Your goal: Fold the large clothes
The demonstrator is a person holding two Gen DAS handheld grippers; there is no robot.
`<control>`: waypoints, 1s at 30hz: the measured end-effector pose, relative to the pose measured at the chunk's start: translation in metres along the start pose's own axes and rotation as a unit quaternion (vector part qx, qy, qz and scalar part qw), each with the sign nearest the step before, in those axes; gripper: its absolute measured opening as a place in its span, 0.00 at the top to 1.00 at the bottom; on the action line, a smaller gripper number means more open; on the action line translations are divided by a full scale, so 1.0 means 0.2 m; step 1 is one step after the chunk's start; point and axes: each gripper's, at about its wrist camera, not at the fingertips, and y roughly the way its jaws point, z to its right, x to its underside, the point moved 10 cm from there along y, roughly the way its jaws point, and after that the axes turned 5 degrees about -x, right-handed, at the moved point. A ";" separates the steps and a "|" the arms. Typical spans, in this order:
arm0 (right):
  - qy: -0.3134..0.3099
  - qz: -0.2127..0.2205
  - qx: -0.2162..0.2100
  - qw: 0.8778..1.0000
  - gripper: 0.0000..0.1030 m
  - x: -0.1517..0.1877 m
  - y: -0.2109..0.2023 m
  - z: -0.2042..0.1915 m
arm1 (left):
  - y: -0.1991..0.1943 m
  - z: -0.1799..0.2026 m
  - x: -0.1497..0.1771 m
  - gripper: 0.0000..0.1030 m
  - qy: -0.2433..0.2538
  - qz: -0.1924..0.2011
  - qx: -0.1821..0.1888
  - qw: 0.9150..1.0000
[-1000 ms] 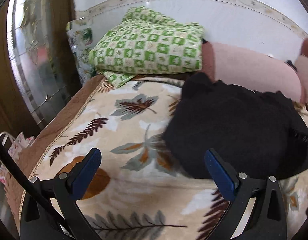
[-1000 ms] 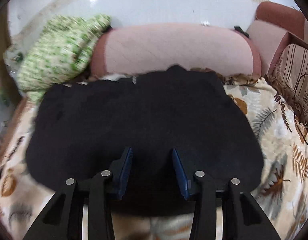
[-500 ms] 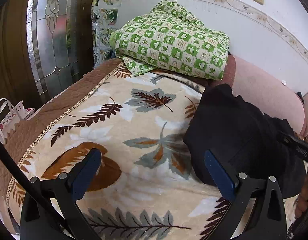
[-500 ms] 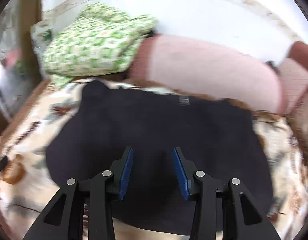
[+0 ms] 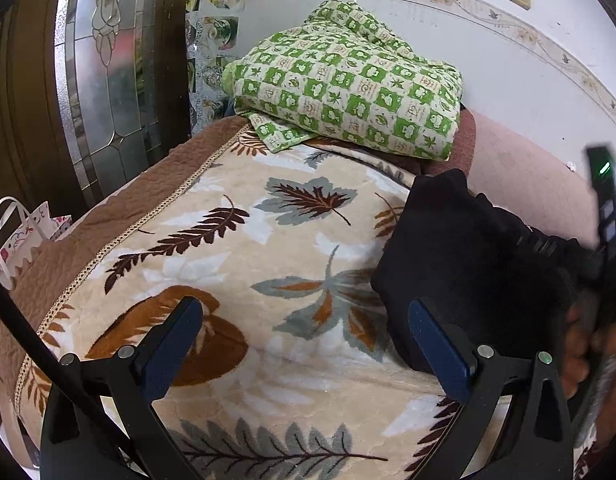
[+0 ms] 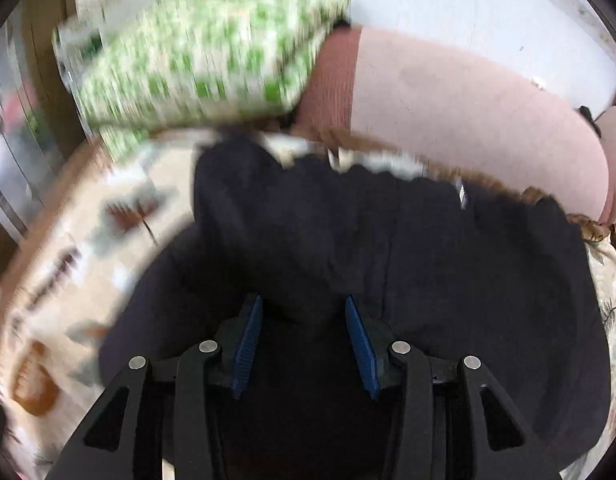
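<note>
A black garment lies folded on the leaf-patterned blanket; in the right wrist view the garment fills the middle. My left gripper is wide open and empty above the blanket, left of the garment's left edge. My right gripper is partly open just over the garment's near part, nothing clearly pinched between its blue pads. The right hand and its gripper body show blurred at the right edge of the left wrist view.
A folded green-checked quilt sits at the back on a pink bolster against the white wall. A glass-panelled door stands left of the bed. A paper gift bag sits by the bed's left edge.
My left gripper has swung left, away from the garment. My right gripper has moved left over the garment, its view blurred. Both jaw openings are unchanged.
</note>
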 end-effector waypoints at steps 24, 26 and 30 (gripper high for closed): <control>0.013 -0.008 0.128 0.992 0.43 0.28 -0.19 0.55 | -0.07 0.08 -0.01 0.01 0.032 0.048 -0.032 0.998; 0.052 -0.016 0.101 0.993 0.43 0.32 -0.20 0.63 | -0.13 0.09 -0.03 0.01 0.040 0.079 -0.047 0.995; 0.127 0.025 0.066 0.989 0.40 0.38 -0.45 0.71 | -0.28 0.10 -0.08 0.00 0.049 0.143 -0.070 0.986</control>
